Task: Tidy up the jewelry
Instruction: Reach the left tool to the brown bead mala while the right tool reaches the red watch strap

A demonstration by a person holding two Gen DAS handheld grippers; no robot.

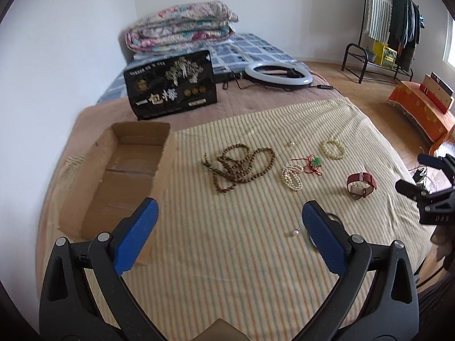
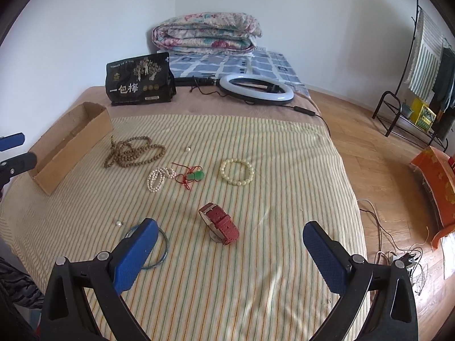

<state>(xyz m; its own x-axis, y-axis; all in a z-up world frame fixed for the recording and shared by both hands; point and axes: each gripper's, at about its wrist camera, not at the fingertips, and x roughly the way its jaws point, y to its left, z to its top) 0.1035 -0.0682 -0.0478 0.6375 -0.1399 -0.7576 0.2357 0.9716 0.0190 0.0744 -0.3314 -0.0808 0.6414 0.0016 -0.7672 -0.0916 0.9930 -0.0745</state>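
Striped yellow-green cloth covers the near part of a bed and serves as the work surface; its pale ground makes the small pieces easy to pick out. Both grippers hover above the near edge with jaws spread wide and nothing between them: the left gripper and the right gripper.

Nearest lie a thin blue bangle, partly under the right gripper's left finger, and a loose pearl just beside it. The red-strapped watch rests on its side, well apart from the rest. Further out sit a white pearl bracelet, a green pendant on red cord, a cream bead bracelet, a second loose pearl and a long string of brown wooden beads. All pieces lie apart, untangled from one another, apparently laid out for one-by-one picking.

An open, seemingly empty cardboard box stands at the left cloth edge, the likely destination; sorting appears not yet begun.

Beyond, a black bag bears large characters reading "一包梅"; smaller print is illegible. A ring light and a folded quilt lie at the far end.
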